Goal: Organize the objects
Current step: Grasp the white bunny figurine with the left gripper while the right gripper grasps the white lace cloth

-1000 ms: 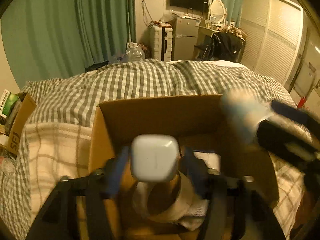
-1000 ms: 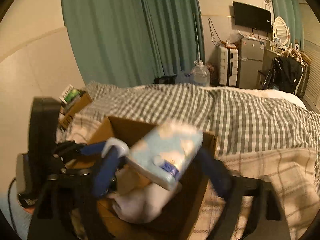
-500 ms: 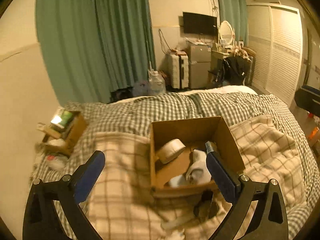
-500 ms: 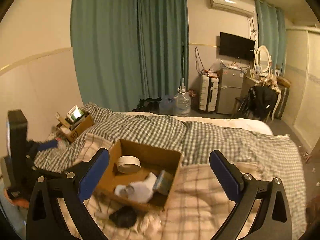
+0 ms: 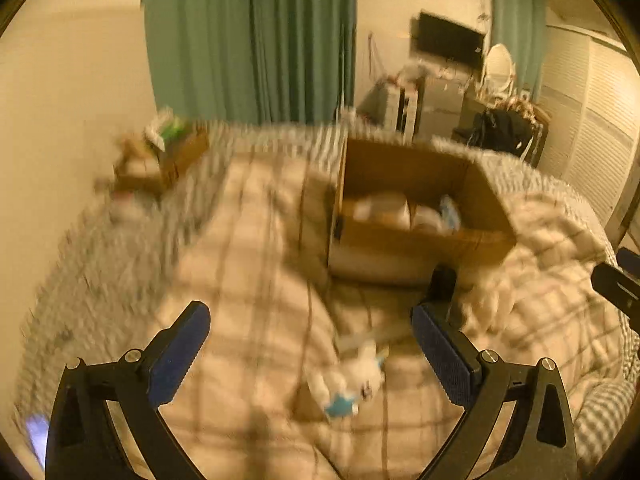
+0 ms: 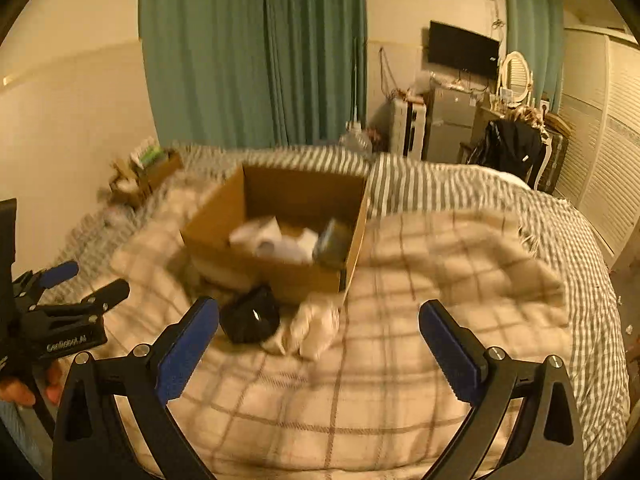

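A brown cardboard box (image 6: 276,276) stands on the plaid blanket and holds a tape roll, white items and a blue pack. It also shows in the left wrist view (image 5: 420,248). A black object (image 6: 250,316) and a crumpled white item (image 6: 312,326) lie in front of the box. A small white and blue object (image 5: 348,384) lies on the blanket between my left gripper's fingers. My left gripper (image 5: 310,350) is open and empty. My right gripper (image 6: 320,350) is open and empty above the blanket. The left view is blurred.
A small open box (image 6: 148,168) with clutter sits at the bed's far left by the wall. Green curtains, a fridge, a TV and a chair with a black bag stand beyond the bed. The left gripper (image 6: 52,312) shows at the right view's left edge.
A second ago both grippers held items over the box: a white case left, a blue pack right. Both opened, the items are in the box, and both grippers have pulled back and lowered.
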Demonstrator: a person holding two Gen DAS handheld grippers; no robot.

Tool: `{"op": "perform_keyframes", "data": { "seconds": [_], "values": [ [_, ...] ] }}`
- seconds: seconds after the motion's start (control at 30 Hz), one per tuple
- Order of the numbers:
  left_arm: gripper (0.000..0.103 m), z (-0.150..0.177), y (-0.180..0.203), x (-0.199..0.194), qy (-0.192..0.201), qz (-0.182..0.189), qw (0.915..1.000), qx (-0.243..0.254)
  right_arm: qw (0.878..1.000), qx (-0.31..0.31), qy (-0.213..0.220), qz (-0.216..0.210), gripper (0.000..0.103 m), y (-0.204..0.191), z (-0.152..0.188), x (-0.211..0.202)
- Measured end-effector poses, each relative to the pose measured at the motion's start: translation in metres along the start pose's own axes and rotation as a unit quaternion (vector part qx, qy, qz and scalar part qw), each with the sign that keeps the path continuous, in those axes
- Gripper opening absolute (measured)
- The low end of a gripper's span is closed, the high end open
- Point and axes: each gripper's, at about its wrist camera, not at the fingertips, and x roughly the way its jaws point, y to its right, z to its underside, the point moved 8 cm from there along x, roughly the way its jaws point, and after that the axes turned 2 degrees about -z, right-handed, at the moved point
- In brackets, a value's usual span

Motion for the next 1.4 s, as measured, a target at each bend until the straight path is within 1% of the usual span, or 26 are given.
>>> {"op": "perform_keyframes", "data": {
  "seconds": [0.07,0.1,0.17,0.23,0.37,0.47,0.6,0.67,0.7,0.73,0.77,0.8,0.83,0.87,0.9,0.93,1.0,1.03,1.07,1.17,1.3,1.4],
  "values": [
    [0.103,0.021,0.004,0.017,-0.03,0.021,0.9993,-0.009,1.0,-0.02,-0.015,0.015,0.101,-0.001,0.009,0.017],
    [0.103,0.03,0.006,0.026,-0.043,0.026,0.9987,-0.006,0.999,-0.022,-0.02,0.018,0.101,0.001,0.014,0.022],
    [0.103,0.041,0.007,0.038,-0.063,0.012,0.998,0.005,0.999,-0.016,-0.032,0.021,0.101,0.003,0.022,0.036],
    [0.103,0.047,0.009,0.044,-0.069,0.014,0.9975,0.008,0.999,-0.009,-0.044,0.022,0.101,0.006,0.028,0.045],
    [0.103,0.057,0.014,0.058,-0.086,0.013,0.9962,0.012,0.998,0.019,-0.068,0.008,0.101,0.011,0.033,0.069],
    [0.103,0.065,0.018,0.068,-0.099,0.007,0.9949,0.018,0.996,0.024,-0.082,0.004,0.101,0.009,0.035,0.087],
    [0.103,0.069,0.023,0.076,-0.108,0.015,0.9938,0.019,0.993,0.033,-0.109,0.0,0.099,0.009,0.045,0.114],
    [0.102,0.071,0.024,0.081,-0.112,0.015,0.9934,0.018,0.991,0.05,-0.125,-0.004,0.092,0.013,0.052,0.128],
    [0.101,0.072,0.025,0.083,-0.116,0.016,0.993,0.02,0.99,0.057,-0.13,-0.005,0.091,0.015,0.054,0.132],
    [0.1,0.074,0.027,0.085,-0.118,0.016,0.9926,0.023,0.989,0.065,-0.136,-0.007,0.086,0.017,0.057,0.137],
    [0.096,0.076,0.028,0.086,-0.121,0.013,0.9922,0.027,0.988,0.07,-0.139,-0.007,0.079,0.018,0.058,0.141],
    [0.091,0.078,0.029,0.087,-0.122,0.011,0.992,0.031,0.987,0.072,-0.141,-0.008,0.074,0.019,0.059,0.144],
    [0.087,0.078,0.029,0.087,-0.122,0.009,0.992,0.031,0.987,0.073,-0.144,-0.01,0.065,0.019,0.06,0.146],
    [0.081,0.078,0.028,0.087,-0.122,0.009,0.9921,0.03,0.986,0.074,-0.149,-0.016,0.054,0.018,0.063,0.149],
    [0.077,0.078,0.028,0.087,-0.121,0.014,0.9921,0.027,0.985,0.074,-0.152,-0.019,0.046,0.017,0.064,0.151],
    [0.075,0.078,0.028,0.086,-0.12,0.02,0.9923,0.024,0.985,0.074,-0.153,-0.022,0.035,0.017,0.066,0.151],
    [0.075,0.076,0.027,0.083,-0.116,0.023,0.9927,0.021,0.986,0.071,-0.148,-0.021,0.029,0.016,0.066,0.149],
    [0.075,0.075,0.026,0.081,-0.113,0.023,0.9931,0.021,0.987,0.069,-0.145,-0.021,0.023,0.015,0.066,0.147],
    [0.075,0.074,0.027,0.079,-0.11,0.022,0.9934,0.021,0.988,0.066,-0.141,-0.021,0.02,0.014,0.065,0.144],
    [0.075,0.07,0.028,0.066,-0.097,0.016,0.9948,0.025,0.991,0.054,-0.124,-0.019,0.017,0.011,0.061,0.13],
    [0.075,0.062,0.027,0.049,-0.081,0.01,0.9963,0.024,0.994,0.04,-0.102,-0.015,0.016,0.008,0.052,0.108],
    [0.075,0.061,0.026,0.039,-0.081,0.012,0.9966,0.015,0.995,0.034,-0.089,-0.017,0.015,0.007,0.045,0.09]
  ]
}}
